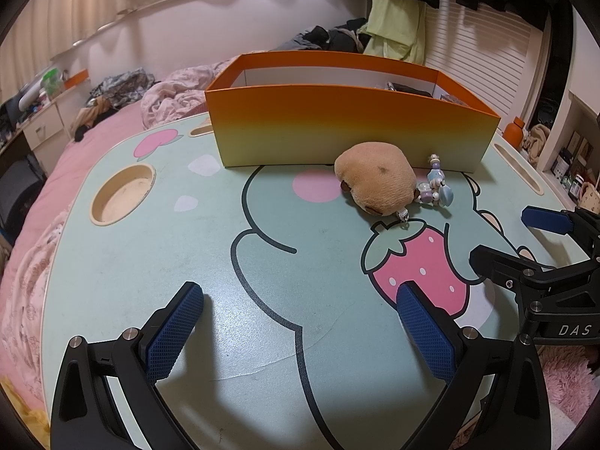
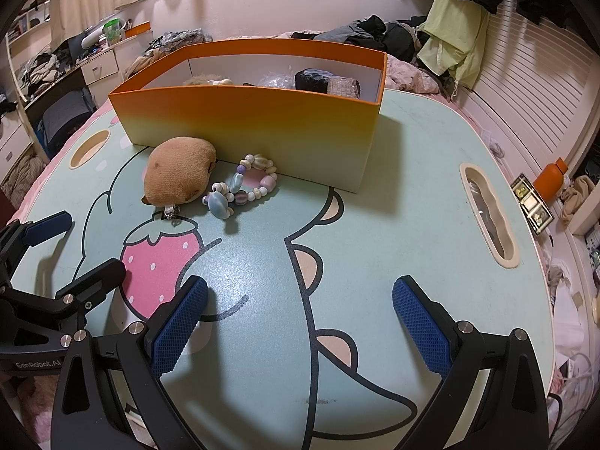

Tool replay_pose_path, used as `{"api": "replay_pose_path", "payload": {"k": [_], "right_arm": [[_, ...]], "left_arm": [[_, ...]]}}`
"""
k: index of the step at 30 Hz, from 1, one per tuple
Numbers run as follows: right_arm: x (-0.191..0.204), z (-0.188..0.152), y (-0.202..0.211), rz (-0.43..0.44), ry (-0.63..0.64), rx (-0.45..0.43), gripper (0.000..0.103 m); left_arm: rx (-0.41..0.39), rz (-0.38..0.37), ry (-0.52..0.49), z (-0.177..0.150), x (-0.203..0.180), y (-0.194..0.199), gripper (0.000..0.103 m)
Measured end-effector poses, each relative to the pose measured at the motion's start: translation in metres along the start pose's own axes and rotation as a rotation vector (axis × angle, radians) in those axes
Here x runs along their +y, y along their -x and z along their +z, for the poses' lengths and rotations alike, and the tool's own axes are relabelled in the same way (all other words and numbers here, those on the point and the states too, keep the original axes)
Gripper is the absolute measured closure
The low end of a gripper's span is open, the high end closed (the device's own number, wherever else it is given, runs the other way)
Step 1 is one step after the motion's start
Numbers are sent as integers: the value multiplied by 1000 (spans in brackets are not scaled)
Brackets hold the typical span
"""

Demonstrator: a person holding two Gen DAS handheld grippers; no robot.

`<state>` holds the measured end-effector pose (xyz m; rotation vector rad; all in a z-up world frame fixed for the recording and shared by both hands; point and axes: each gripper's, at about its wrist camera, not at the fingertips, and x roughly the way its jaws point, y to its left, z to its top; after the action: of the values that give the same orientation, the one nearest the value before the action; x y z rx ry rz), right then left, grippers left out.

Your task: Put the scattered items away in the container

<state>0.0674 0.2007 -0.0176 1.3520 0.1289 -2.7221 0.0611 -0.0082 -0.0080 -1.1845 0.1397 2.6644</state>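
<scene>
An orange-to-cream box [image 1: 348, 127] [image 2: 255, 123] stands at the far side of the table, with several items inside. A tan plush keychain [image 1: 377, 182] [image 2: 180, 174] lies against the box's front wall. A beaded bracelet [image 1: 435, 185] [image 2: 243, 185] lies right beside the plush. My left gripper [image 1: 300, 296] is open and empty, low over the table, well short of the plush. My right gripper [image 2: 300, 292] is open and empty, to the right of the left one. Each gripper shows in the other's view: the right gripper [image 1: 525, 240], the left gripper [image 2: 82, 243].
The pale green cartoon table [image 1: 150, 262] [image 2: 412, 187] has a round cup recess [image 1: 122, 193] at far left and a long slot [image 2: 487, 212] at right. It stands on a pink bed [image 1: 75, 157]. An orange bottle [image 2: 549, 182] stands off the right side.
</scene>
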Motion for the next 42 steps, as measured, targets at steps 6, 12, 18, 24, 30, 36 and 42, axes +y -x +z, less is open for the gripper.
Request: {"api": "replay_pose_path", "payload": {"k": [6, 12, 18, 24, 30, 36, 42], "right_arm": [[-4, 1, 3, 4, -16, -5, 4], [-12, 4, 8, 40, -62, -27, 4], [-11, 6, 15, 65, -74, -77, 4], [-16, 8, 19, 90, -104, -107, 4], [-23, 13, 21, 164, -131, -138, 12], [-14, 29, 14, 204, -101, -149, 23], [0, 45, -2, 194, -68, -126, 38]], "left_arm": [[0, 0, 0, 0, 0, 0, 0], [0, 0, 0, -1, 0, 0, 0], [0, 0, 0, -1, 0, 0, 0], [-1, 0, 0, 0, 0, 0, 0], [-1, -1, 1, -1, 0, 0, 0], [-1, 0, 1, -1, 0, 0, 0], [-2, -1, 1, -1, 0, 0, 0]]}}
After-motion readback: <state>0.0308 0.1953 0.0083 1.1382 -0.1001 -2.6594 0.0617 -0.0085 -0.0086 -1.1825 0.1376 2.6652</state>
